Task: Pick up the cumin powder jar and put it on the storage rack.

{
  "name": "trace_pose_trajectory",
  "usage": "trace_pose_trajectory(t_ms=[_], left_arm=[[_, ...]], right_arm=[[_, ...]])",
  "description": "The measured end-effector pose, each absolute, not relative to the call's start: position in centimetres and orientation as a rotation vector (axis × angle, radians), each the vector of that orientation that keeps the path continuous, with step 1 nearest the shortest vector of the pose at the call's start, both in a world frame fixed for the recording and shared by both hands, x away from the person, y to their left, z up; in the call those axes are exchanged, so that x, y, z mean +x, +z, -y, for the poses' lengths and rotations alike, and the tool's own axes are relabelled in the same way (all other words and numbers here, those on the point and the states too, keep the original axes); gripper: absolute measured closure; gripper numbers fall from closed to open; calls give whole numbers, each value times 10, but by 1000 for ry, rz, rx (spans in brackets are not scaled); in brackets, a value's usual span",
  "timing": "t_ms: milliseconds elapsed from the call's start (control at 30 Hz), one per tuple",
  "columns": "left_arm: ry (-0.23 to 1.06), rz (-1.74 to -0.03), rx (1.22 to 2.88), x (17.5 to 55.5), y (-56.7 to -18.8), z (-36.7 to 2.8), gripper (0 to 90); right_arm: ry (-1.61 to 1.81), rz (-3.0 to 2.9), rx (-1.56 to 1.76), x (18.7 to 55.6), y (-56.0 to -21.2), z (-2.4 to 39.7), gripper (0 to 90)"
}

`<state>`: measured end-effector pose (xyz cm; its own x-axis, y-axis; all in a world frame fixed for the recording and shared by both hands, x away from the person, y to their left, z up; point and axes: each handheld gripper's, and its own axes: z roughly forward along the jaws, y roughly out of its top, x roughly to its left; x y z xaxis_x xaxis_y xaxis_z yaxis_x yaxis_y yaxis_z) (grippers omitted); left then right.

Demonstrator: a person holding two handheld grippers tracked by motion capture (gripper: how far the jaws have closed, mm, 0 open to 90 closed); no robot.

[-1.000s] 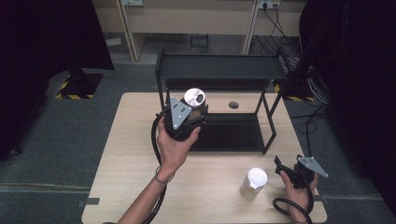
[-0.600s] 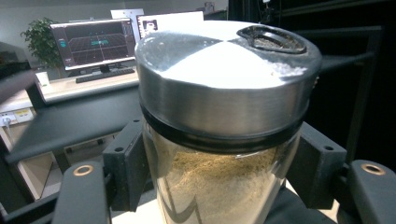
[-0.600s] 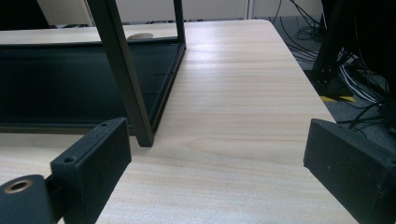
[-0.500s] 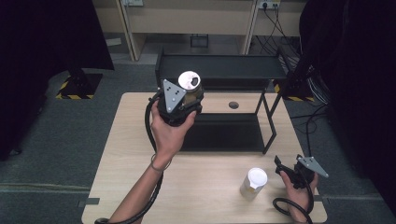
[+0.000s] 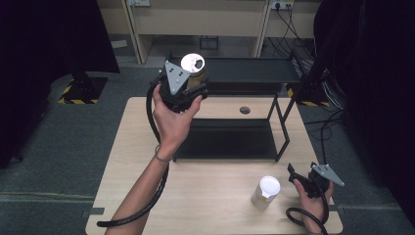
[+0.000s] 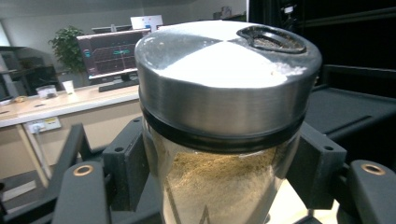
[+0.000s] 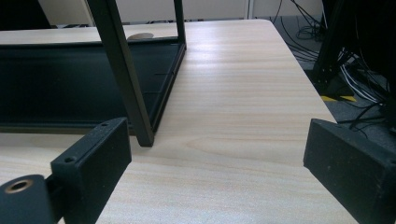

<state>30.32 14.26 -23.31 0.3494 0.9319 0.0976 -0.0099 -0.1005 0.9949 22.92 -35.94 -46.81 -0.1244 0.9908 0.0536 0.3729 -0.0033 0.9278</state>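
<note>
The left gripper [image 5: 188,78] is clamped on a jar [image 5: 193,68], its two black jaws pressing the glass from either side just under the lid, as the left gripper view shows. In the high view the person's left hand [image 5: 173,115] holds it raised at about 11 o'clock, in front of the left end of the rack's top shelf; whether it is level with that shelf the pictures do not settle.

The counter [image 5: 210,205] is pale wood. A black two-tier rack [image 5: 254,73] stands on its far half, toward 12 o'clock, with the lower tray [image 5: 230,139] resting on the wood and a round hole [image 5: 244,110] in the counter behind it. The rack's front right leg [image 7: 123,70] shows in the right gripper view, planted on the wood beside the tray's edge.

The jar [image 6: 224,121] is clear glass, filled with a tan, grainy powder, and topped by a silver metal lid [image 6: 224,60] with a dark oval opening near its rim.

A white-lidded cup [image 5: 265,192] stands at about 5 o'clock on the counter, well apart from the jar.

The right gripper [image 5: 298,178] lies low at 4 o'clock, just beside the cup, held by the right hand [image 5: 313,203]. Its jaws stand wide apart with nothing between them but bare wood.
</note>
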Motion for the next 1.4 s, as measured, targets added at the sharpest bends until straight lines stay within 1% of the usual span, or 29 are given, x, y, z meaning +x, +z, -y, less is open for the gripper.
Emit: trace_pose_trajectory(t_ms=[300,633,1033,1100,1167,1400], left_arm=[[1067,-979,1477,333,-207,-134,308],[1077,-1092,1503,362,-199,-125,308],[1022,-1158,1510,374,-195,-126,308],[981,-1171,1503,379,-193,-131,308],[914,-1189,1481,383,-192,-141,308],[914,-1176,1489,385,-193,-146,307]], right_arm=[[1129,-1579,1443,229,-468,360,78],[1132,-1577,1437,228,-469,360,80],[1139,-1575,1432,228,-470,361,84],[1138,-1575,1430,228,-470,361,84],[1138,-1576,1429,227,-470,361,84],[1140,-1578,1429,228,-470,361,84]])
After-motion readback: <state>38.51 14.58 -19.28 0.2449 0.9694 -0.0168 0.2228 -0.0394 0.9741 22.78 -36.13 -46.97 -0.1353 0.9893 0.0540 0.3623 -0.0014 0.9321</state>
